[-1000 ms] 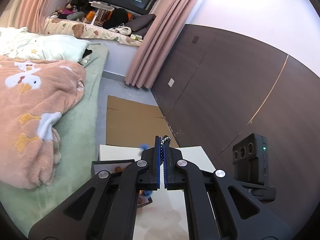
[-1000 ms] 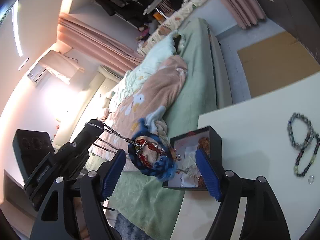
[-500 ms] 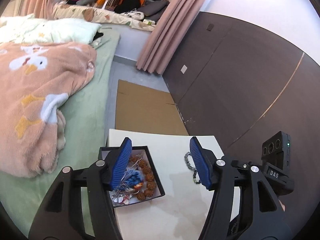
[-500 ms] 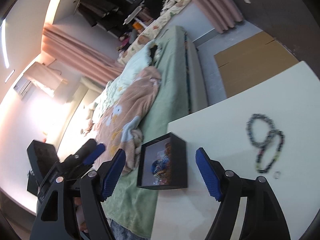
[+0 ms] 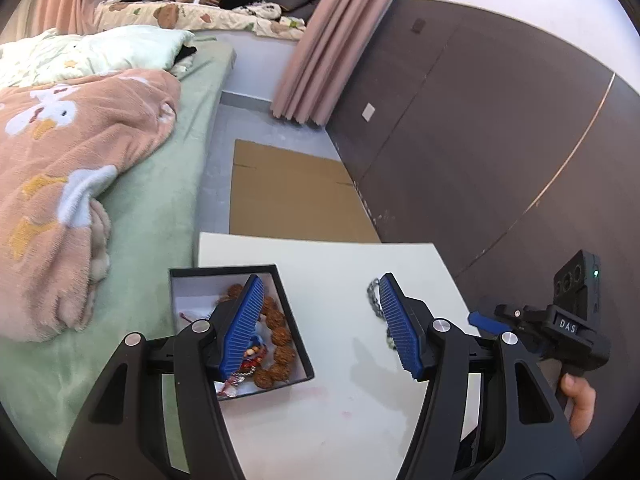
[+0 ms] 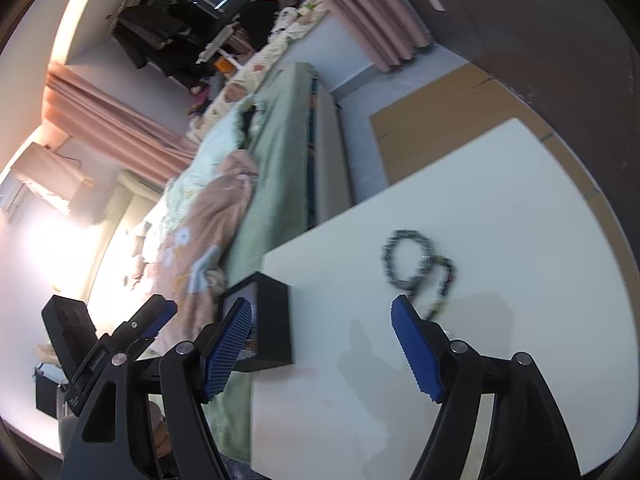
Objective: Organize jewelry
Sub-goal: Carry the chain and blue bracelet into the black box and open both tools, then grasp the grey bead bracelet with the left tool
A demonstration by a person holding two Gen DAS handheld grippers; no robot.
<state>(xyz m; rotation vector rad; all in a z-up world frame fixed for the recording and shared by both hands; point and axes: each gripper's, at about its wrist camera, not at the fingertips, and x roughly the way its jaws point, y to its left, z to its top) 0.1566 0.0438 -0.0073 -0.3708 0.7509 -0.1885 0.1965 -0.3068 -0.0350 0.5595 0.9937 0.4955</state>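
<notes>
A black jewelry box [image 5: 298,354] sits at the left edge of the white table [image 5: 340,412]. It holds brown bead bracelets [image 5: 280,336] and a blue and red piece, partly hidden by my left finger. My left gripper [image 5: 320,328] is open and empty above the table, just right of the box. A grey bead bracelet [image 6: 406,258] and a dark bead bracelet [image 6: 442,284] lie on the table. My right gripper [image 6: 324,344] is open and empty, with the box [image 6: 272,320] by its left finger and the bracelets beyond its right finger.
A bed with a green sheet [image 5: 160,184] and a peach blanket [image 5: 60,160] lies along the table's left side. Flattened cardboard [image 5: 288,196] lies on the floor beyond the table. A dark panelled wall [image 5: 480,140] runs along the right.
My left gripper has opened and let go of the chain with the blue piece, which now lies in the box. Both grippers have shifted toward the table's middle.
</notes>
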